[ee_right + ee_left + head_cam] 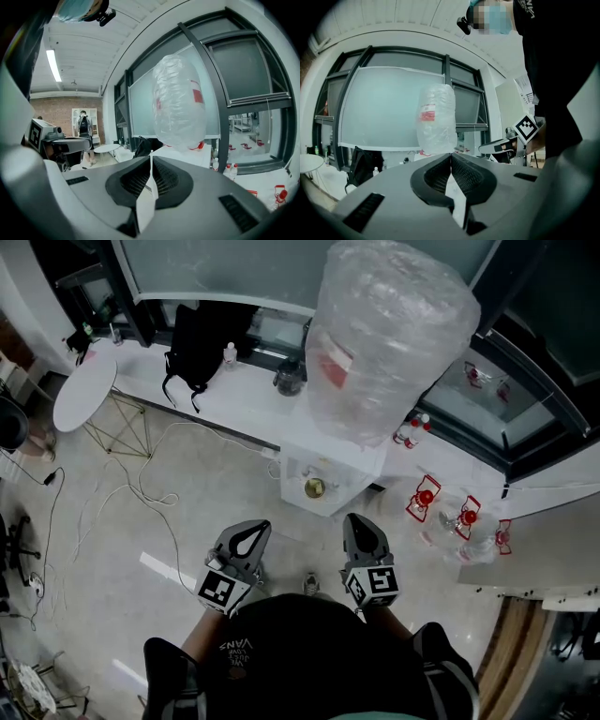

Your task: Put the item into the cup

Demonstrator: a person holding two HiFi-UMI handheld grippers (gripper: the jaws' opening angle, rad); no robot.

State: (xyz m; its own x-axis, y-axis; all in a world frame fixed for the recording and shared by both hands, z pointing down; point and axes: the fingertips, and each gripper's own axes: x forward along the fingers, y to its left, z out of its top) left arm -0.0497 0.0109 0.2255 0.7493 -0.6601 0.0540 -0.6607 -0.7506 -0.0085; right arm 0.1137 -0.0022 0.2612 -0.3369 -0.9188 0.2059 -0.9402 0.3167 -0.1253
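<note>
Both grippers are held close to my body, pointing at a white water dispenser (330,465) topped by a big plastic-wrapped bottle (384,334). A small round yellowish thing (314,487) sits in the dispenser's niche; I cannot tell what it is. My left gripper (248,532) is shut, its pads meeting with nothing between them (451,157). My right gripper (361,526) is likewise shut and empty (151,157). The wrapped bottle (437,119) (178,108) stands straight ahead in both gripper views, well apart from the jaws. A small object (310,583) lies on the floor between the grippers.
A black backpack (197,343) and small bottles rest on the white ledge (234,395) behind the dispenser. A round white table (84,390) stands at the left, cables (141,484) trail on the floor, and red-tagged bottles (427,498) lie at the right. A person (84,126) stands far off.
</note>
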